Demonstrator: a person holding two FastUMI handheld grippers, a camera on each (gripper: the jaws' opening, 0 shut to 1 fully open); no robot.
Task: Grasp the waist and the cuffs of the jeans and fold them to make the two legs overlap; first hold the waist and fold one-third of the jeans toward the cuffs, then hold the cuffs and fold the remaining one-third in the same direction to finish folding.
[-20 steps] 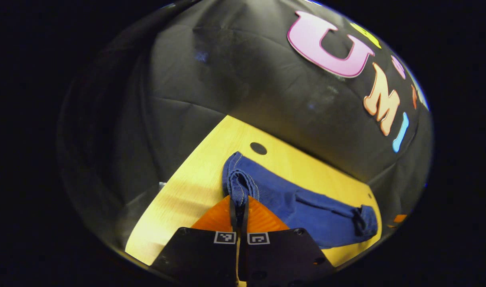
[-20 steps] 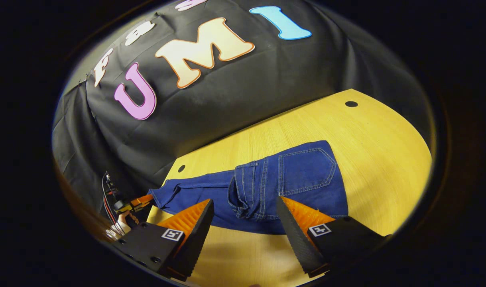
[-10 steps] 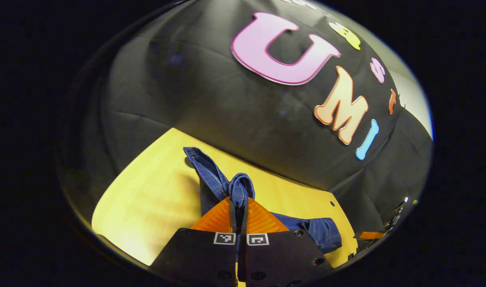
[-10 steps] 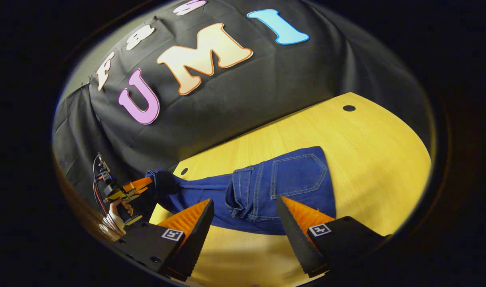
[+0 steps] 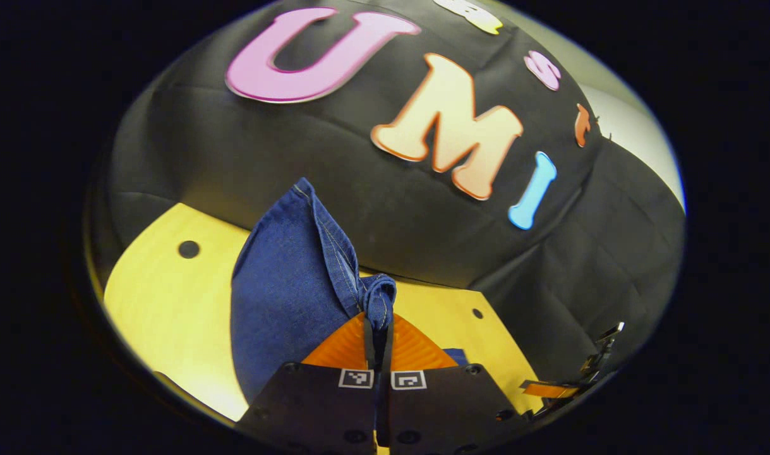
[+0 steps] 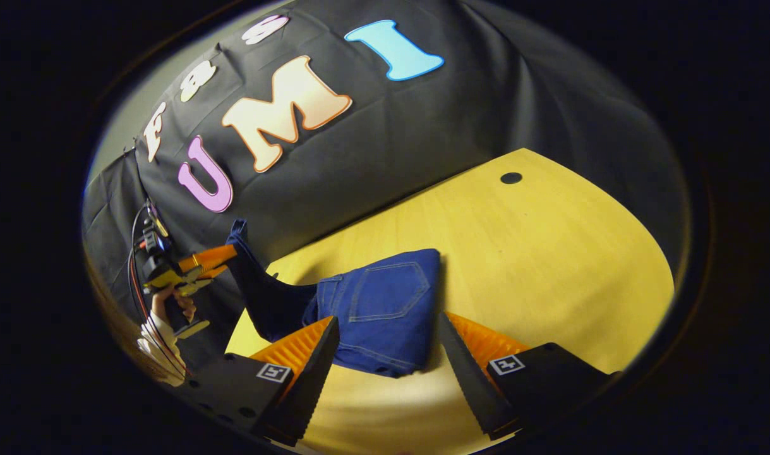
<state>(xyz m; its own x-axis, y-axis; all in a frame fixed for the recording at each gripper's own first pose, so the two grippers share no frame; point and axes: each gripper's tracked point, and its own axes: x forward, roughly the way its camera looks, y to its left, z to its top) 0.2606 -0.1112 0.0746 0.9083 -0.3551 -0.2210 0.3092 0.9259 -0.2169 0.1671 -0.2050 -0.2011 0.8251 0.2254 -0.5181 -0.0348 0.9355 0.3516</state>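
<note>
Blue jeans (image 6: 385,309) lie folded on the yellow table (image 6: 549,253), back pocket up, with the waist part just beyond my right gripper (image 6: 388,354), which is open and holds nothing. My left gripper (image 5: 377,328) is shut on the bunched cuffs (image 5: 377,300) and holds them raised; the leg cloth (image 5: 283,284) hangs from them down to the table. In the right gripper view the left gripper (image 6: 198,262) appears at far left, held by a hand (image 6: 170,303), with the leg (image 6: 258,284) rising steeply to it.
The table has small dark round holes (image 6: 511,178) (image 5: 188,249) near its far corners. Black cloth wall (image 6: 385,139) stands right behind the table. Bare tabletop lies to the right of the jeans in the right gripper view.
My left gripper has lifted the cuffs high off the table and swung toward the waist end, so the legs now hang up in the air. The right gripper stays open near the waist.
</note>
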